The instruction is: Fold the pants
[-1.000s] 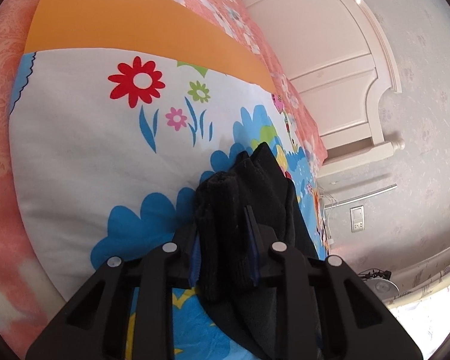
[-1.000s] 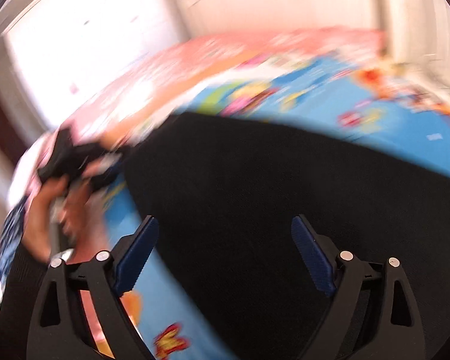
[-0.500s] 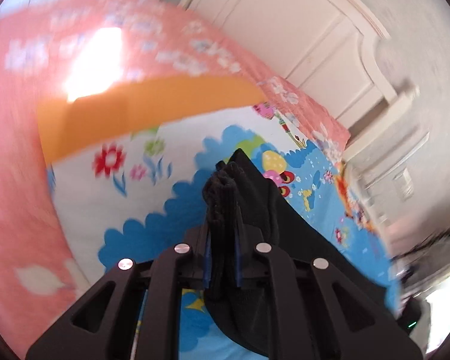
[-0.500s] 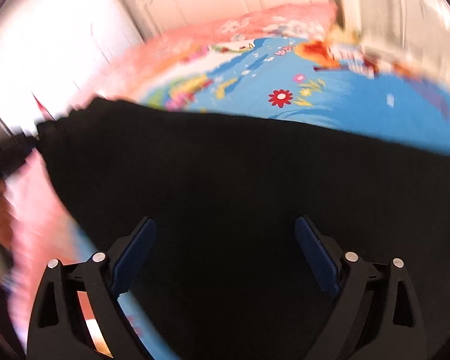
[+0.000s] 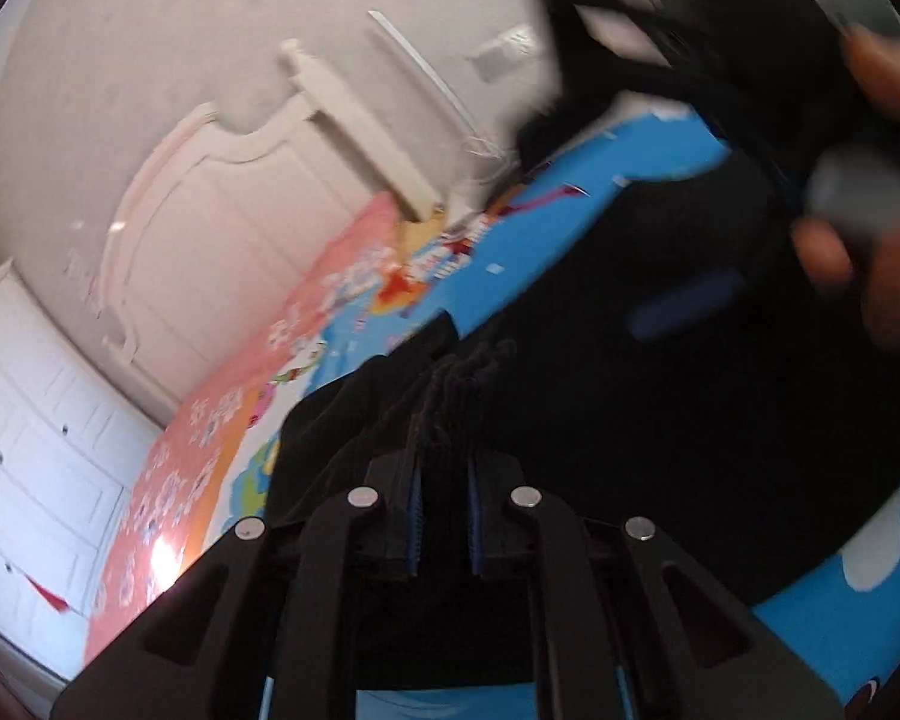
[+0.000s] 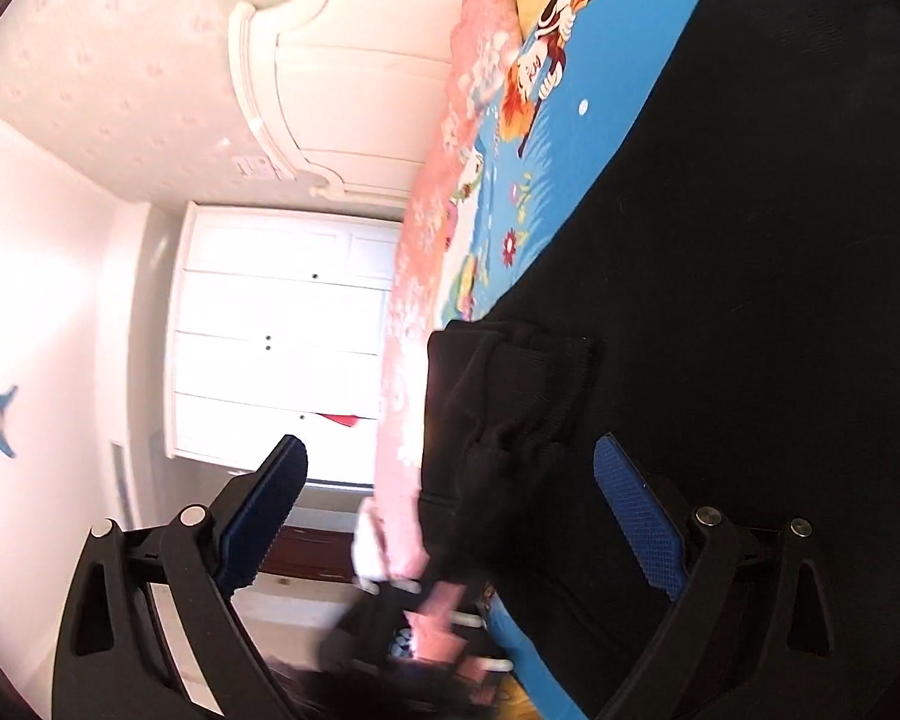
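Black pants (image 5: 630, 450) lie spread on a blue cartoon bedsheet (image 5: 510, 276). My left gripper (image 5: 444, 468) is shut on a bunched edge of the pants, lifted over the spread cloth. At the upper right of the left wrist view, a hand (image 5: 888, 276) holds the right gripper, blurred, with one blue pad (image 5: 684, 306) showing over the cloth. In the right wrist view my right gripper (image 6: 450, 468) stands wide open, pads touching nothing. The raised fold (image 6: 510, 396) hangs just past the fingers, beside the flat pants (image 6: 750, 300). A blurred hand (image 6: 432, 606) shows below it.
A white headboard (image 5: 210, 228) (image 6: 354, 72) closes the bed's far end. A pink flowered quilt (image 5: 222, 420) (image 6: 414, 276) runs along the bed's far side. White wardrobe doors (image 5: 30, 420) (image 6: 270, 330) stand behind it. A wall socket (image 5: 498, 54) sits beyond the headboard.
The left gripper closed on the pants edge, then swung and rolled, carrying it over the spread pants toward the right hand. The right gripper opened wider and rolled onto its side.
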A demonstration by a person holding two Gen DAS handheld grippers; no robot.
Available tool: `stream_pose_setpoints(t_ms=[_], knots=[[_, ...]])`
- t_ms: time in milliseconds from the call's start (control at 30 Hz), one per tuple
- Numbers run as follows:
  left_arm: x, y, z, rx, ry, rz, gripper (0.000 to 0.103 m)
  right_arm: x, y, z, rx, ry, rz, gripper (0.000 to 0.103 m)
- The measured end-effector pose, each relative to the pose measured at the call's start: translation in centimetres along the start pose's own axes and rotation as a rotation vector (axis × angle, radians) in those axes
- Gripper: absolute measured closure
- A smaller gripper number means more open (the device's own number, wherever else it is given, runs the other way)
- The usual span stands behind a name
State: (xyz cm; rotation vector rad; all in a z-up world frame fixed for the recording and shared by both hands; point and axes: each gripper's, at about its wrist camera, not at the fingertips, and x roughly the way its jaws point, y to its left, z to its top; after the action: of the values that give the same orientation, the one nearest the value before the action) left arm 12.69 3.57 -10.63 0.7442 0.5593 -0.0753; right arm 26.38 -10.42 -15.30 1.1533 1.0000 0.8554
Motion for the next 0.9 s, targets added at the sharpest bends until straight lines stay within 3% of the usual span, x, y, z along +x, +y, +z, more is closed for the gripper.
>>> stream_pose_setpoints(t_ms=[133, 233, 333, 433, 500, 567, 600, 667, 733, 900], knots=[[0.8, -4.2, -2.3, 0.158, -0.007, 0.114, 0.092, 0.0, -0.1, 0.7, -0.002, 0.008, 0.002, 0.009], [1.0, -4.4, -3.0, 0.152, -0.012, 0.124, 0.092, 0.2, -0.1, 0.2, -0.013, 0.031, -0.018, 0.009], [0.7, -2.9, -2.6, 0.055, -0.021, 0.107, 0.092, 0.9, 0.1, -0.5, -0.011, 0.070, -0.022, 0.009], [0.4, 0.9, -2.1, -0.179, -0.015, 0.010, 0.092, 2.1, 0.4, -1.0, 0.010, 0.108, -0.019, 0.009], [0.5, 6.1, -2.5, -0.475, -0.001, -0.112, 0.092, 2.7, 0.5, -1.3, 0.020, 0.121, -0.006, 0.009], [1.0, 10.9, -3.8, -0.725, 0.010, -0.176, 0.092, 3.4, 0.4, -1.6, 0.054, 0.141, 0.031, 0.009], [1.0, 12.4, -4.1, -0.759, 0.008, -0.176, 0.092, 4.1, 0.4, -1.8, 0.073, 0.160, 0.051, 0.009], [0.1, 12.7, -3.2, -0.632, -0.042, -0.129, 0.092, 5.1, 0.4, -1.8, 0.089, 0.184, 0.072, 0.009], [-0.5, 11.8, -2.1, -0.547, -0.070, -0.135, 0.092, 6.3, 0.5, -1.7, 0.102, 0.212, 0.100, 0.009], [-0.7, 5.1, -1.3, -0.301, -0.053, -0.056, 0.092, 8.0, 0.0, -1.3, 0.113, 0.253, 0.100, 0.009]])
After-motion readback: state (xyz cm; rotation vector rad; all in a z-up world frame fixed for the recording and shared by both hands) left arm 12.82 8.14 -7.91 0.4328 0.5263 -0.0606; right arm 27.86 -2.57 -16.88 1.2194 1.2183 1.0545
